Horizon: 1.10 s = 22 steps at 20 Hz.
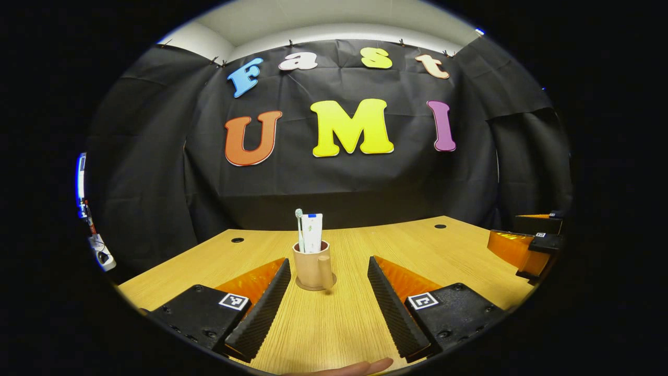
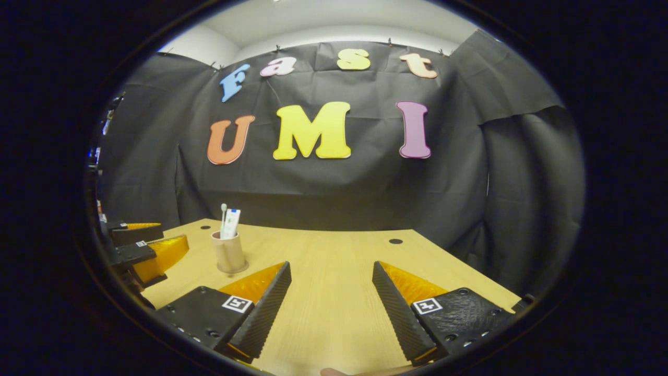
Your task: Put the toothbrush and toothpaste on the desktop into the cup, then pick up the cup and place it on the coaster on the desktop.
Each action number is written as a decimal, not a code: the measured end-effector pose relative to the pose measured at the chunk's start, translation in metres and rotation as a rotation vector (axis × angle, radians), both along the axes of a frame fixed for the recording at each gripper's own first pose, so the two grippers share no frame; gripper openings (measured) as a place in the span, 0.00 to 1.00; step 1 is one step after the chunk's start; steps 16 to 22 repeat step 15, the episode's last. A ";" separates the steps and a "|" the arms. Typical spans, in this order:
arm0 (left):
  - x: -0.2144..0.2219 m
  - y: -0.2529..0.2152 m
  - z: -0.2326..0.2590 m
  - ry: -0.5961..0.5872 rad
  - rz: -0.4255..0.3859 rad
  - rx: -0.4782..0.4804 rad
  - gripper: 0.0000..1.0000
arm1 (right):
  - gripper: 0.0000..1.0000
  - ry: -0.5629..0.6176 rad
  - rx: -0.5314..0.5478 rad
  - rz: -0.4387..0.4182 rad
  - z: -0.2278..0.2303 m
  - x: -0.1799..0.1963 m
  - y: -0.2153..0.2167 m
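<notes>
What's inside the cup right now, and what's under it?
In the cup stand the toothbrush and toothpaste; their lower ends are hidden by its wall. Under it lies the coaster, with just its rim visible.

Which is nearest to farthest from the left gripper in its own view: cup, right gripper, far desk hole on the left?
1. Cup, on the coaster, straight ahead of the left gripper.
2. Right gripper, off at the right edge.
3. Desk hole, far left, near the back edge.

both grippers, left gripper (image 1: pixel 329 297) and right gripper (image 2: pixel 331 303), sit level side by side, jaws spread wide, gripping nothing.
</notes>
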State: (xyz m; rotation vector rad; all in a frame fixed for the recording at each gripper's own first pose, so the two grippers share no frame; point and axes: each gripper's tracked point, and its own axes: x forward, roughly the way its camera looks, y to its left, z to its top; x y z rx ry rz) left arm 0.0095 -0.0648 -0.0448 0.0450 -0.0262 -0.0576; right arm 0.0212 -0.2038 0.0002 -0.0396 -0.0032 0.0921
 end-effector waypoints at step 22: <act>-0.001 0.001 -0.001 0.003 0.003 -0.004 0.95 | 0.96 0.002 -0.003 -0.005 -0.004 0.002 0.000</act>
